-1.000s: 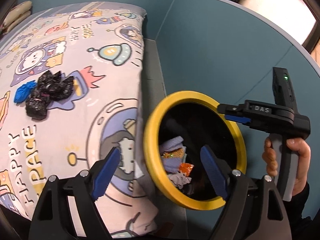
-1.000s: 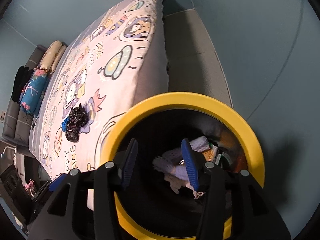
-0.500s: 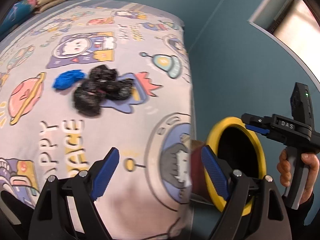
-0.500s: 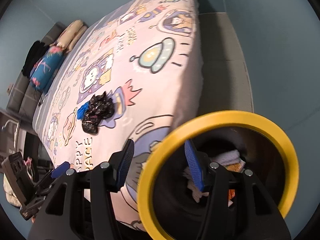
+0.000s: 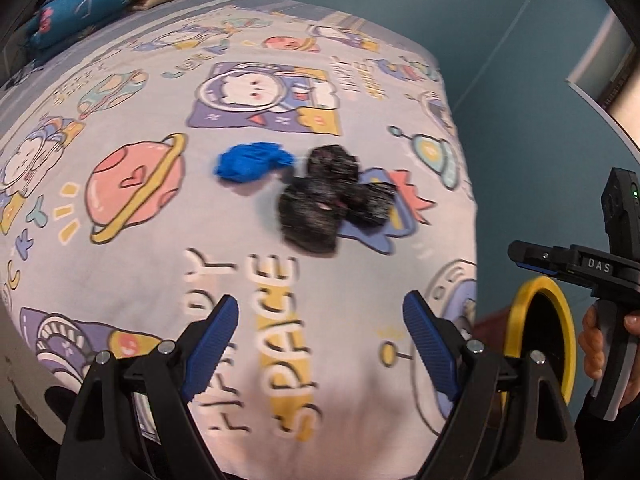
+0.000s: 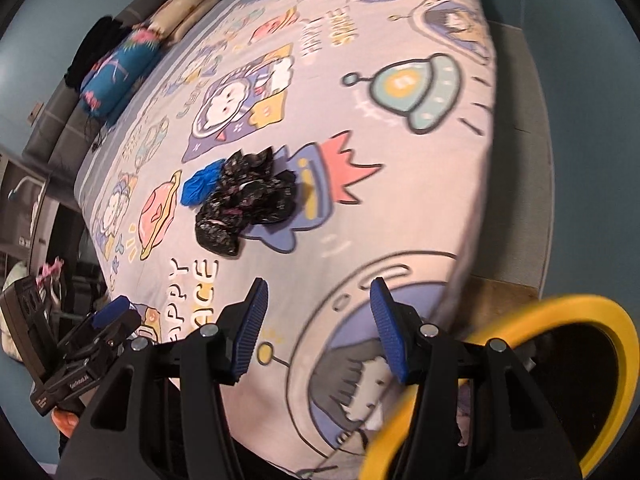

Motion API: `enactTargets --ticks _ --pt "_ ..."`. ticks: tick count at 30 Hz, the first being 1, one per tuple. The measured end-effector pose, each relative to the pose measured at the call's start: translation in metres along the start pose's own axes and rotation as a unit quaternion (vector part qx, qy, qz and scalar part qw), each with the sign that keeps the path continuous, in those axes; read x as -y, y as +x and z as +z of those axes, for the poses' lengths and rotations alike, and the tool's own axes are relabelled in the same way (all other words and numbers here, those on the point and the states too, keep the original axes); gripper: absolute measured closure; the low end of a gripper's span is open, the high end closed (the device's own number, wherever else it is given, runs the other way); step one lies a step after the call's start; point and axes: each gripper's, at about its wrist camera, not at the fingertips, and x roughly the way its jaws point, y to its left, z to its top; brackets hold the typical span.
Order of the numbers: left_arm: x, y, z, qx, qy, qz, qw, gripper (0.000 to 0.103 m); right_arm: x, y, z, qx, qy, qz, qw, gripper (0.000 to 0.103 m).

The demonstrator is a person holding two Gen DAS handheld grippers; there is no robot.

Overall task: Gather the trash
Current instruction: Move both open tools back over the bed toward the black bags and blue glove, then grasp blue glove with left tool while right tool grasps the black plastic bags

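Left wrist view: left tool [image 5: 320, 336] wide open, empty.
Right tool [image 6: 318, 322]: half open, empty.
Trash: crumpled black bags [image 5: 332, 200] touching a blue wad [image 5: 250, 162], mid-bed [image 5: 120, 260].
Bin [image 6: 560, 360]: yellow rim, beside bed.

From here the bed [image 5: 132, 264] lies open between both grippers and the trash: bare printed sheet, nothing standing on it. The black crumpled wads [image 5: 332, 204] sit mid-bed with the blue wad [image 5: 250, 164] touching them on the far side, so that side is crowded. The yellow-rimmed bin [image 6: 560, 344] stands low beside the bed's corner. Pillows [image 6: 120, 68] are stacked well apart at the head. The wads' outlines are blurred, perhaps overlapping.
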Motion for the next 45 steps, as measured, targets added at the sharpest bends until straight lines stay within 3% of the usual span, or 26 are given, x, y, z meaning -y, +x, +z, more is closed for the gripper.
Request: enactTargets --ticks 15,22,31,45 --pt "-0.069 0.044 0.053 -0.025 -0.017 0.068 0.9972 0.022 -0.06 0.078 0.055 -0.06 -0.028 0.03 0.997 0.052" --pt "-0.088 0.074 0.085 -0.035 0.001 0.082 0.996 0.022 -0.075 0.113 0.078 -0.09 -0.026 0.038 0.995 0.052" --pt "-0.09 0.107 0.119 -0.039 0.023 0.076 0.9961 0.022 -0.086 0.141 0.103 -0.107 -0.026 0.042 0.993 0.052" --pt "-0.092 0.159 0.133 -0.073 0.039 0.046 0.9955 0.022 -0.089 0.177 0.116 -0.14 -0.028 0.023 0.989 0.052"
